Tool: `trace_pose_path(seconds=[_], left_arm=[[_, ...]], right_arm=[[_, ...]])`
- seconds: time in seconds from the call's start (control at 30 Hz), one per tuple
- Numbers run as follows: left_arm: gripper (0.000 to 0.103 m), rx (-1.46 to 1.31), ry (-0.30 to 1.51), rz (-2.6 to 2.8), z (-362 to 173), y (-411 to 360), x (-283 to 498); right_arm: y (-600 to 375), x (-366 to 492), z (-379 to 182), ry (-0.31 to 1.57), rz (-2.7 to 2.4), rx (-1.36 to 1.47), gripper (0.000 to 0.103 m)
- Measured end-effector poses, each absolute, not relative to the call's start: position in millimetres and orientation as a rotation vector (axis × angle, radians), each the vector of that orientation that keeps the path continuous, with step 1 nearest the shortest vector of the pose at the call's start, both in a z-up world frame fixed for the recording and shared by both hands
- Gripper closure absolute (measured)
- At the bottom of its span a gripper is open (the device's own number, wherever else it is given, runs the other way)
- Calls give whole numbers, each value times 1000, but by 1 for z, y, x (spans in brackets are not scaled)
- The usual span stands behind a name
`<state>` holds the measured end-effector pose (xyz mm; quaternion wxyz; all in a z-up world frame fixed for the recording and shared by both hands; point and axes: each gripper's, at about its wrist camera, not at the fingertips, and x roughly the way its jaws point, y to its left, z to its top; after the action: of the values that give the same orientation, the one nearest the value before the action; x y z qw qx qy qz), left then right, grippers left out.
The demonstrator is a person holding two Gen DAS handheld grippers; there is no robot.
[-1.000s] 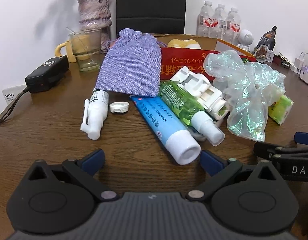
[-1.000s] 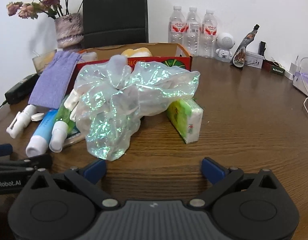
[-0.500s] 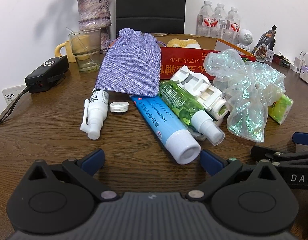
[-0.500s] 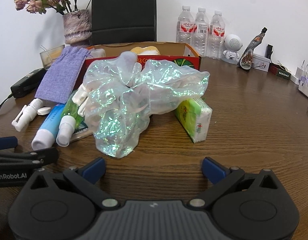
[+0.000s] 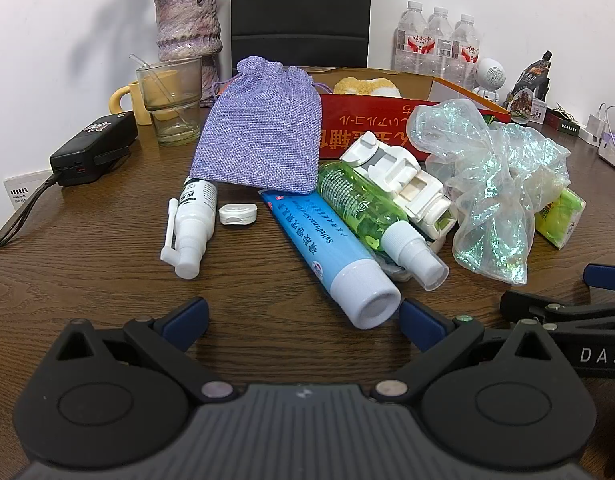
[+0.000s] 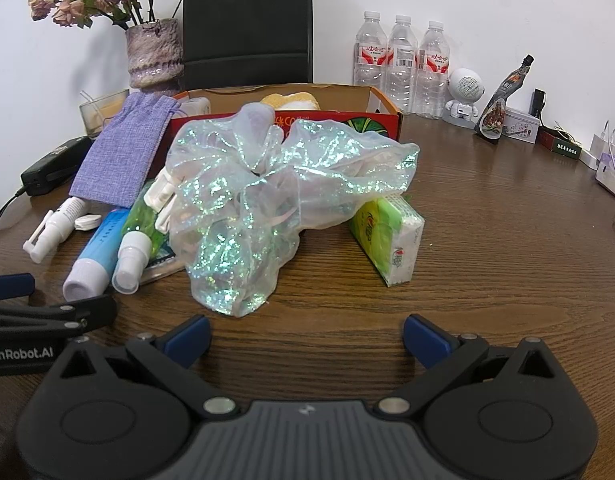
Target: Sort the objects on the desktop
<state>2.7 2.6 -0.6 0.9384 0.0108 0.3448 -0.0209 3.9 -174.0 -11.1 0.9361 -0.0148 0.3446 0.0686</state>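
Observation:
A pile of small items lies on the brown wooden table (image 5: 107, 280). It holds a purple cloth pouch (image 5: 259, 136), a white spray bottle (image 5: 191, 224), a small white cap (image 5: 237, 214), a blue tube (image 5: 331, 256), a green spray bottle (image 5: 367, 216), a white plastic case (image 5: 403, 176), an iridescent sheer bag (image 6: 275, 196) and a green tissue pack (image 6: 391, 236). My left gripper (image 5: 303, 316) is open, just short of the blue tube's cap. My right gripper (image 6: 307, 336) is open too, empty, in front of the sheer bag.
A red cardboard box (image 6: 339, 118) stands behind the pile with something yellow inside. A glass (image 5: 169, 100), yellow mug, vase (image 5: 187, 20) and black power bank (image 5: 93, 148) sit back left. Water bottles (image 6: 403, 64), a small white robot figure (image 6: 463, 96) and cables are back right.
The right gripper has drawn back a little and lifted its view, so the sheer bag and tissue pack sit farther away. The left gripper has hardly moved.

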Motion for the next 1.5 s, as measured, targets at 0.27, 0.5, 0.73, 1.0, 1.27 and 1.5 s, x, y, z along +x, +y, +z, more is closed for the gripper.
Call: trace_pose_path(seconds=[0.27,0.5,0.73,1.0,1.27,1.5], left_arm=[[0,22,704,-43,-1,3,3],[0,22,703,-42,-1,3,3],[0,25,703,-57,-1,4,5],[0,25,702,-56,-1,4,7],[0,53,700,-88,0,3,4],[0,32,462,35,28,51,7]], right_arm=[[-174,4,-11,704,140,-30,0],[-174,4,-11,703,138,-31,0],[-174,4,-11,703,137,-30,0],[-176,1,-8,694,137,-37,0],[-193,-4,9,640,100,-102,15],[-211,37,15,599,131,-95,44]])
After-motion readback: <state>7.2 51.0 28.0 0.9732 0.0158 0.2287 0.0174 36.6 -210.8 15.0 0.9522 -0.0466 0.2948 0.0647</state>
